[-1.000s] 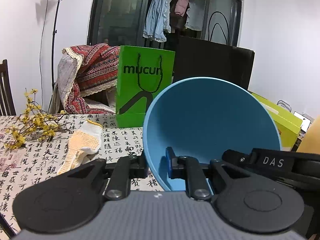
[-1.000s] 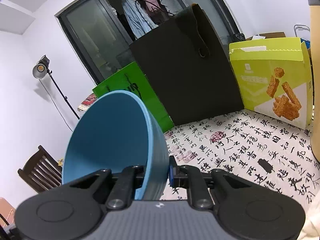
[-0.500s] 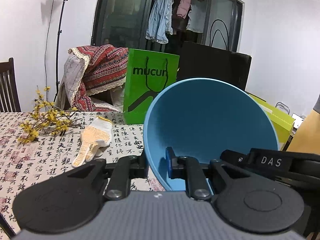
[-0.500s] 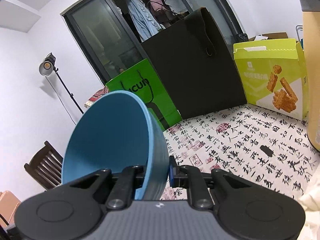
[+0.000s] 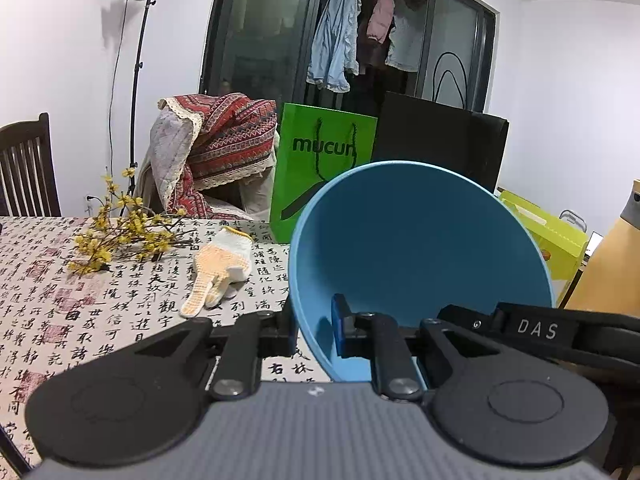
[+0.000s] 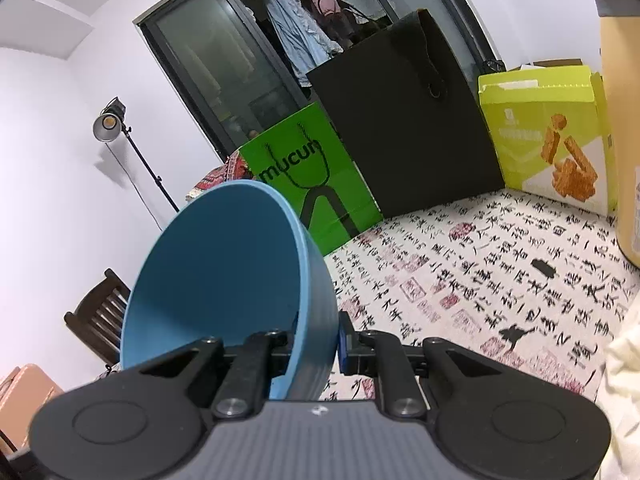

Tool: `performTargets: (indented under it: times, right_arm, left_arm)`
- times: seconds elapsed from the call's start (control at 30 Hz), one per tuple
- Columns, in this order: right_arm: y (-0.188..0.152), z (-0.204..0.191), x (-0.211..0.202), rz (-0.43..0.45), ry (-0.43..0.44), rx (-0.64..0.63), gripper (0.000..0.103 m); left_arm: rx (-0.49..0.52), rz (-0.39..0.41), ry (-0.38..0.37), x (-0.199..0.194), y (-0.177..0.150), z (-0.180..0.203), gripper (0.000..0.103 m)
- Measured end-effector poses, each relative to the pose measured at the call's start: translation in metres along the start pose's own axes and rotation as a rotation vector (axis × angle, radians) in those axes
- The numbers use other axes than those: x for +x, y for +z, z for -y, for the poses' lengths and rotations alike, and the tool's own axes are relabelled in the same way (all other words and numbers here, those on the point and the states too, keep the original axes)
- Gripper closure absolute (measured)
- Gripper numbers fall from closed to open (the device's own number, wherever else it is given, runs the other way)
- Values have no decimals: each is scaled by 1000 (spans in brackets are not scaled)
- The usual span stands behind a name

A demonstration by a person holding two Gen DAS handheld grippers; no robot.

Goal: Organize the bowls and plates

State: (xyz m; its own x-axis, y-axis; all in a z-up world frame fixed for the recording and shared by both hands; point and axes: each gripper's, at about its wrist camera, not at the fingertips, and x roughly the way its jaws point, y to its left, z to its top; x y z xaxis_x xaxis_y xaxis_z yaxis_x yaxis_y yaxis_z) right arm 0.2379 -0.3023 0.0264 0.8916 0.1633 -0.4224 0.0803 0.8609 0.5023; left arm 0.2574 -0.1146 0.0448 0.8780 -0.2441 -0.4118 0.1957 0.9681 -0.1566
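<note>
My left gripper (image 5: 314, 326) is shut on the rim of a blue bowl (image 5: 420, 248). The bowl is held tilted above the table, its hollow facing the camera. My right gripper (image 6: 318, 346) is shut on the rim of another blue bowl (image 6: 224, 276), also tilted and held off the table. The right gripper's black body (image 5: 536, 328), marked DAS, shows just right of the left bowl. Whether the two bowls touch is hidden.
The table has a calligraphy-print cloth (image 6: 480, 280). A white and orange glove (image 5: 218, 268) and yellow flower twigs (image 5: 120, 232) lie at the left. A green bag (image 6: 308, 184), a black bag (image 6: 404, 128) and a lime snack box (image 6: 552, 132) stand at the back. A tan bottle (image 5: 604, 260) stands at the right.
Both grippers have swung with their bowls; the background has slid right in both views. The grips on the bowls are unchanged.
</note>
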Motion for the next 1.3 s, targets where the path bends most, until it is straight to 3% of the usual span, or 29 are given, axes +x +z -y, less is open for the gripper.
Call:
performTargets:
  times: [0.7, 1.3]
  right_arm:
    - [-37, -29, -8, -20, 77, -30, 89]
    - [-57, -51, -3, -35, 171, -3, 89]
  left_arm:
    - [-48, 5, 35, -41, -25, -41, 86]
    - [-28, 37, 83, -65, -19, -65, 86]
